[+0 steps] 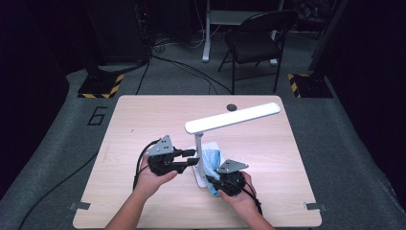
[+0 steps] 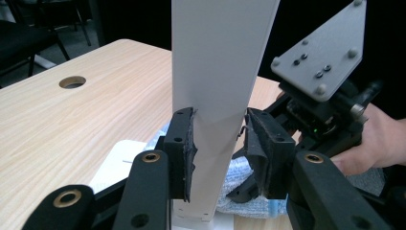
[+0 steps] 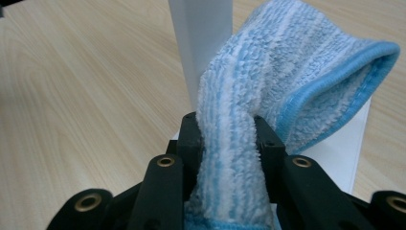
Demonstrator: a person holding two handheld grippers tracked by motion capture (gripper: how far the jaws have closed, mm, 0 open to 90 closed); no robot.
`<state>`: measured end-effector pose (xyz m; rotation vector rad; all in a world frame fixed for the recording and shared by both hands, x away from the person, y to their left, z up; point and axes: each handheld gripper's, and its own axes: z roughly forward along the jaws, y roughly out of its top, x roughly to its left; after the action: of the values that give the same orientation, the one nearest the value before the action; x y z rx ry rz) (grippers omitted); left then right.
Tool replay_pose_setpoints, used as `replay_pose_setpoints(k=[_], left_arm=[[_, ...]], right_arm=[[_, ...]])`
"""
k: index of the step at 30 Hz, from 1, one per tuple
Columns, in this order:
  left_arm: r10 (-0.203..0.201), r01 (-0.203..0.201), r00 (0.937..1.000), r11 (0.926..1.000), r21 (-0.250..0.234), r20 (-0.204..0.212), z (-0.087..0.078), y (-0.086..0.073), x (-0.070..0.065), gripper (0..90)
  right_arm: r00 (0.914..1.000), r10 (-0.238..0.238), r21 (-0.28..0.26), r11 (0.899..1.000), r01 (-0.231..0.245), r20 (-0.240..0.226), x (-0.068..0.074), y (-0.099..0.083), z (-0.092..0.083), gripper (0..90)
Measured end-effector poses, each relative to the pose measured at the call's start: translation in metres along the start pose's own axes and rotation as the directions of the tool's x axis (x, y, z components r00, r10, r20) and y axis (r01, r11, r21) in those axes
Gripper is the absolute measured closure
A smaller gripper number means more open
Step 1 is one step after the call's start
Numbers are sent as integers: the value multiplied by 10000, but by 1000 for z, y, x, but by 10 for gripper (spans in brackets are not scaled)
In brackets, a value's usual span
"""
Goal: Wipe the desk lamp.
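While the left gripper (image 1: 190, 159) clamps the lamp post (image 2: 210, 110) near table centre, the right gripper (image 1: 213, 181), at its 4 o'clock, pinches the blue cloth (image 3: 268, 96) against the lamp base (image 1: 200, 176). Wiping appears begun; the lamp arm (image 1: 233, 117) remains.

I'm working in a lab-like studio: dark curtains, a grey carpet (image 1: 57, 143) strewn with cables (image 1: 191, 67), hazard-striped stand bases (image 1: 100, 87), a folding chair (image 1: 256, 40) behind the table (image 1: 143, 120).
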<state>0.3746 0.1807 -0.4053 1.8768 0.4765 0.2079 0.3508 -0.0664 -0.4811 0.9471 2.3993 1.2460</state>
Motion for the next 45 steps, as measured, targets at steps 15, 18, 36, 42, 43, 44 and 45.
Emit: replay_pose_setpoints(k=[15, 18, 36, 42, 43, 44, 45], left_arm=[[26, -26, 10000, 10000, 31, 19, 0, 0, 0, 642], [13, -13, 10000, 10000, 24, 31, 0, 0, 1, 642], [13, -13, 10000, 10000, 41, -27, 0, -1, 2, 624], [23, -24, 10000, 9999, 109, 46, -1, -1, 2, 624], [-20, 20, 10000, 9999, 98, 33, 0, -1, 2, 624], [16, -16, 10000, 9999, 105, 50, 0, -1, 2, 624], [4, -4, 10000, 9999, 100, 48, 0, -1, 2, 624]], right_arm=[[9982, -364, -549, 9979, 338, -471, -5, 17, -14, 707], [9974, -312, -620, 9977, 272, -653, -6, 19, -17, 707], [9920, -1086, -1019, 9896, 1017, -639, -2, 44, -36, 706], [9880, -1473, -1141, 9834, 1413, -460, -2, 55, -43, 706], [9887, -1442, -1214, 9829, 1384, -399, -1, 57, -44, 706], [9874, -1525, -1168, 9823, 1468, -417, -1, 59, -46, 705], [9894, -1406, -1269, 9827, 1351, -362, 0, 60, -46, 705]])
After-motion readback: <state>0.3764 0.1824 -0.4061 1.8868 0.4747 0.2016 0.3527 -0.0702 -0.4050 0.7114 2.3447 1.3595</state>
